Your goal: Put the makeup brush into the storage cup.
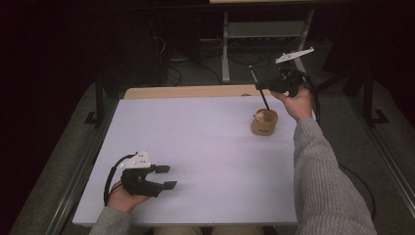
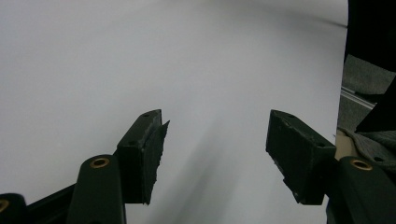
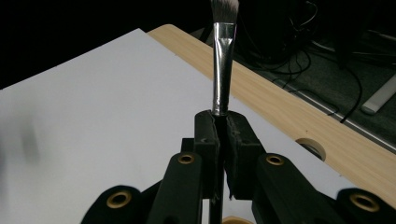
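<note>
One brush [image 3: 222, 56] pinched in the right hand-held gripper [image 3: 223, 122] above a wooden holder [image 1: 264, 123].
Its slim handle may miss the opening and tip the holder; left hand-held gripper [image 2: 214, 140] gapes empty.

Overhead looks down; both close tongs views share the white table [image 1: 195, 147].

Counted on and over the table: two hand-held grippers, the left gripper [image 1: 164, 177] and the right gripper [image 1: 259, 87]; two hands, the left hand [image 1: 125, 198] and the right hand [image 1: 297, 104]. One brush [image 3: 223, 56]. One wooden holder [image 1: 265, 123]. One white board [image 1: 195, 147]. One round hole [image 3: 312, 147] in the wooden tabletop.
</note>
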Tool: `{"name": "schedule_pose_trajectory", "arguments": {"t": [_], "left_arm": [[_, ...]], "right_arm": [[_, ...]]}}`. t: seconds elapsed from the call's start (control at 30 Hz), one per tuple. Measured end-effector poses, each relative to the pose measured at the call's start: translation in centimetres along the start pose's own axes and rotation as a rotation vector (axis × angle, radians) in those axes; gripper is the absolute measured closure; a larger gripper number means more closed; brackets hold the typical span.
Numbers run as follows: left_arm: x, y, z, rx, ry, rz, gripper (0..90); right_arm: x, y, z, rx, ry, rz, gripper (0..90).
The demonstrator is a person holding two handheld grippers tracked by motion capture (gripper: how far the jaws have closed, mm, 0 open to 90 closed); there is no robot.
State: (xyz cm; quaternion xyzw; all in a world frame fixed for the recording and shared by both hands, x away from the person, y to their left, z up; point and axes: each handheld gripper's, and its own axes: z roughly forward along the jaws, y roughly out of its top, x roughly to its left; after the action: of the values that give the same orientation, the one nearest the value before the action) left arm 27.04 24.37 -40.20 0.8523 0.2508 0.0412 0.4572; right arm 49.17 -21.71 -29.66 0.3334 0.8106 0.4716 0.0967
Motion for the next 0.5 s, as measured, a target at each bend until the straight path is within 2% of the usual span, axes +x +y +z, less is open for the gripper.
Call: {"name": "schedule_pose_trajectory", "arguments": {"t": [0.5], "left_arm": [[0.0,0.0,0.1,0.004,-0.004,0.004,36.4]], "right_arm": [[-1.2,-1.5,-0.2,-0.013,-0.033,0.042,83.2]]}}
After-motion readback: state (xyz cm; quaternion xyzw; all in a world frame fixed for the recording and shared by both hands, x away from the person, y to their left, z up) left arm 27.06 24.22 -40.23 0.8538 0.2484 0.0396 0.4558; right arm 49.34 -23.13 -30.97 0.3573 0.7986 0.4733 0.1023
